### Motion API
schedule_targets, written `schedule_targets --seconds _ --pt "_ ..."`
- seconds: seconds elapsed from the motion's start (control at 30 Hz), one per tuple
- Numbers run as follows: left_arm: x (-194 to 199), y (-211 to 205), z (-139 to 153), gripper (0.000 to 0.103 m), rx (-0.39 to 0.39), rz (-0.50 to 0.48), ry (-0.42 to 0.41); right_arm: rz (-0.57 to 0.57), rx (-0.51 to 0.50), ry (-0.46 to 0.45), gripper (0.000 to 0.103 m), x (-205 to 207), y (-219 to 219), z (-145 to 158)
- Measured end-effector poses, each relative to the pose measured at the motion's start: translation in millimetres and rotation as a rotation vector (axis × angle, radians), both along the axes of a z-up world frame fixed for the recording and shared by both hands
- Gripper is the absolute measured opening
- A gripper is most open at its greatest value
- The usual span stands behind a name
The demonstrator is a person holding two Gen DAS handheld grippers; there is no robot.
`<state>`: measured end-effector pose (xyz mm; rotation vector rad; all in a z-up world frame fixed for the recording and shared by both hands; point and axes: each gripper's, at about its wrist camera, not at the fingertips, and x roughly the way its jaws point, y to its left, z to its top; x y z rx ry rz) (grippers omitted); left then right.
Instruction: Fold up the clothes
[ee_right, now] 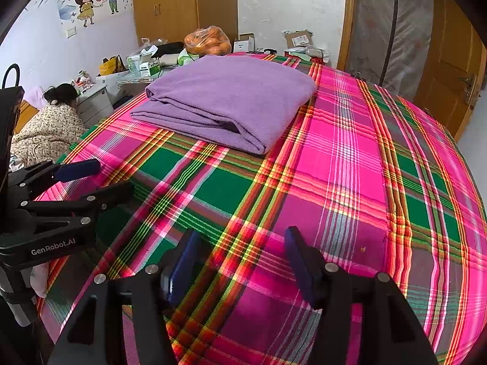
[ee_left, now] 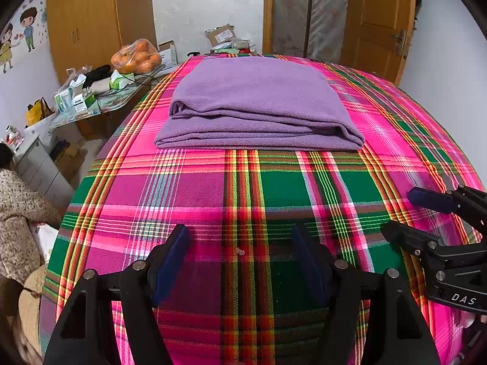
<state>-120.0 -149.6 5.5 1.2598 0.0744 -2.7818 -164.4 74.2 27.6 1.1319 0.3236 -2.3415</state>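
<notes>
Surroundings: a cluttered side table (ee_left: pixel 100 103) stands beside the bed's far left corner, bearing a bag of oranges (ee_left: pixel 136 57), small boxes and tissues; a wooden wardrobe (ee_left: pixel 88 21) rises behind it and a wooden door (ee_left: pixel 377 24) stands far right. A person in a patterned coat (ee_right: pixel 48 127) crouches at the bed's left side.
Obstructions: nothing lies between either gripper and the cloth, only bare plaid bedspread (ee_left: pixel 243 200).
Task item: a folded purple fleece blanket (ee_left: pixel 258 106) lies flat on the far half of the bed, well apart from both grippers.
Orientation: a squarish stack; its layered open edges face the grippers, and its wider side runs across the bed.
Left gripper (ee_left: pixel 240 261): fingers spread wide, nothing between them, poised over the near bedspread.
Right gripper (ee_right: pixel 240 258): fingers likewise wide apart and empty, just beside the left gripper.
</notes>
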Motion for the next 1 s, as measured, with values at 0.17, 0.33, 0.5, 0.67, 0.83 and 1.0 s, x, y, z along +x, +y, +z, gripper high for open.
schedule_targets --seconds 0.17,0.33,0.5,0.67,0.83,1.0 --pt "-0.3 0.5 -0.3 0.072 0.001 0.000 0.000 0.003 -0.001 -0.001 0.061 -1.0 -0.2 -0.1" --pt "-0.3 0.1 -0.1 0.072 0.005 0.000 0.001 0.004 0.000 -0.001 0.061 -0.4 -1.2 -0.3" --pt "-0.9 0.2 0.4 0.072 0.006 0.000 0.000 0.005 0.000 -0.001 0.062 -0.2 -1.6 -0.8" --pt "-1.1 0.6 0.5 0.072 0.006 0.001 0.000 0.005 0.001 -0.001 0.062 0.2 -2.0 -0.9" --pt "-1.1 0.6 0.4 0.072 0.007 0.001 0.001 0.005 0.001 -0.001 0.062 0.8 -2.4 -0.8" --pt "-1.1 1.4 0.0 0.072 0.007 0.000 0.000 0.005 0.002 -0.001 0.063 0.9 -3.1 -0.8"
